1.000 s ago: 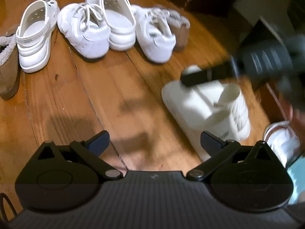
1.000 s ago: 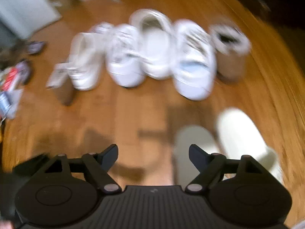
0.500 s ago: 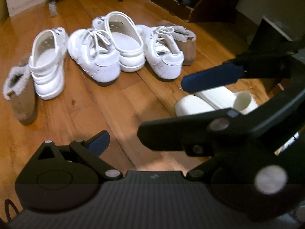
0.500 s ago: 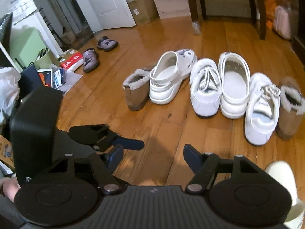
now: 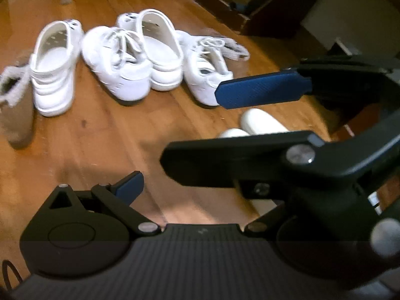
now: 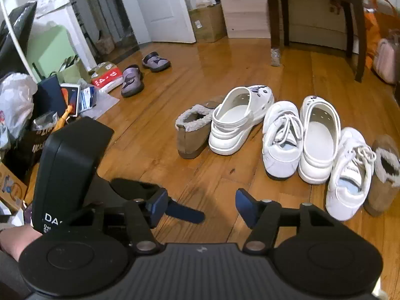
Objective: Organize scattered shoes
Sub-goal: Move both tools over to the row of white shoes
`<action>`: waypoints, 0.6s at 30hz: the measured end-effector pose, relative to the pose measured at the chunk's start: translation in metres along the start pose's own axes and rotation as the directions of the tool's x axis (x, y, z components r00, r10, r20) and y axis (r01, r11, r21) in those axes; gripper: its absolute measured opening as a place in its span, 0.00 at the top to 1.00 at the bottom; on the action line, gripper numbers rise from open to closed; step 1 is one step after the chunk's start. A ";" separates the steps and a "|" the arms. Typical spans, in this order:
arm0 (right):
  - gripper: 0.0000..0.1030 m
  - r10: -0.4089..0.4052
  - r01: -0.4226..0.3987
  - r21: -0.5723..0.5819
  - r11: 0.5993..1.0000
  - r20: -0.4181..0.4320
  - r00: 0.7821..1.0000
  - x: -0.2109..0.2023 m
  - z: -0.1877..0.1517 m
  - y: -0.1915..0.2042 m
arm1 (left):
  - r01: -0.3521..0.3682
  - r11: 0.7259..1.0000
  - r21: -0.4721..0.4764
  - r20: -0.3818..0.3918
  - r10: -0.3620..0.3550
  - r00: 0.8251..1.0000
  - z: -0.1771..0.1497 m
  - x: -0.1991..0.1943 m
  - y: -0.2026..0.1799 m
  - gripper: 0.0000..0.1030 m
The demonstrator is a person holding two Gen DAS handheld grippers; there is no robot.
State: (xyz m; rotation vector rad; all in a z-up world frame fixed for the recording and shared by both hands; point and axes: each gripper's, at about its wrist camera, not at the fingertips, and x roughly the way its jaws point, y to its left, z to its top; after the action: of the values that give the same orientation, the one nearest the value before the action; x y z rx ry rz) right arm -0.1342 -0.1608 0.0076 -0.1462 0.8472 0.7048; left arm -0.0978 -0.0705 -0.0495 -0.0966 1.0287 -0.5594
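Since a second ago, my right claw (image 6: pixel 201 206) has swung up from the pale slippers (image 5: pixel 260 125) and its jaws have been closing, with nothing between them; they remain parted. My left claw (image 6: pixel 185 212) sits just beside it, gaping wide and empty. On the wooden floor (image 6: pixel 200 80) ahead stands a row of shoes: fuzzy tan boot (image 6: pixel 193 132), white clog (image 6: pixel 237 122), white sneaker (image 6: pixel 282 140), second clog (image 6: pixel 320 140), second sneaker (image 6: pixel 350 172), second boot (image 6: pixel 385 172).
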 end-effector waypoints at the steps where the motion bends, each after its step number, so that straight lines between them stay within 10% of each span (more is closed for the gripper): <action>1: 0.45 0.003 -0.003 -0.014 1.000 0.000 1.000 0.001 0.002 0.002 | -0.002 1.000 0.004 0.002 0.002 1.000 0.001 -0.001 0.002 0.00; 7: 0.46 -0.013 0.012 -0.099 0.995 -0.012 1.000 0.016 0.022 0.011 | 0.032 0.999 -0.032 -0.023 -0.033 0.999 0.010 -0.001 0.024 0.00; 11: 0.26 -0.087 0.085 -0.085 0.993 -0.029 0.996 0.037 0.044 0.004 | -0.080 0.992 -0.096 -0.026 0.077 0.997 0.021 -0.005 0.047 0.00; 18: 0.22 -0.244 0.245 0.066 0.967 -0.013 0.970 0.072 0.068 -0.024 | -0.250 0.939 -0.237 -0.074 0.239 0.968 0.048 -0.011 0.114 0.00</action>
State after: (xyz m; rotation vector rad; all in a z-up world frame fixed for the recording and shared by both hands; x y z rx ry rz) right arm -0.0428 -0.1161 -0.0029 -0.1884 0.8398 0.4440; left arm -0.0176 0.0236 -0.0535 -0.1723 1.1311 -0.2069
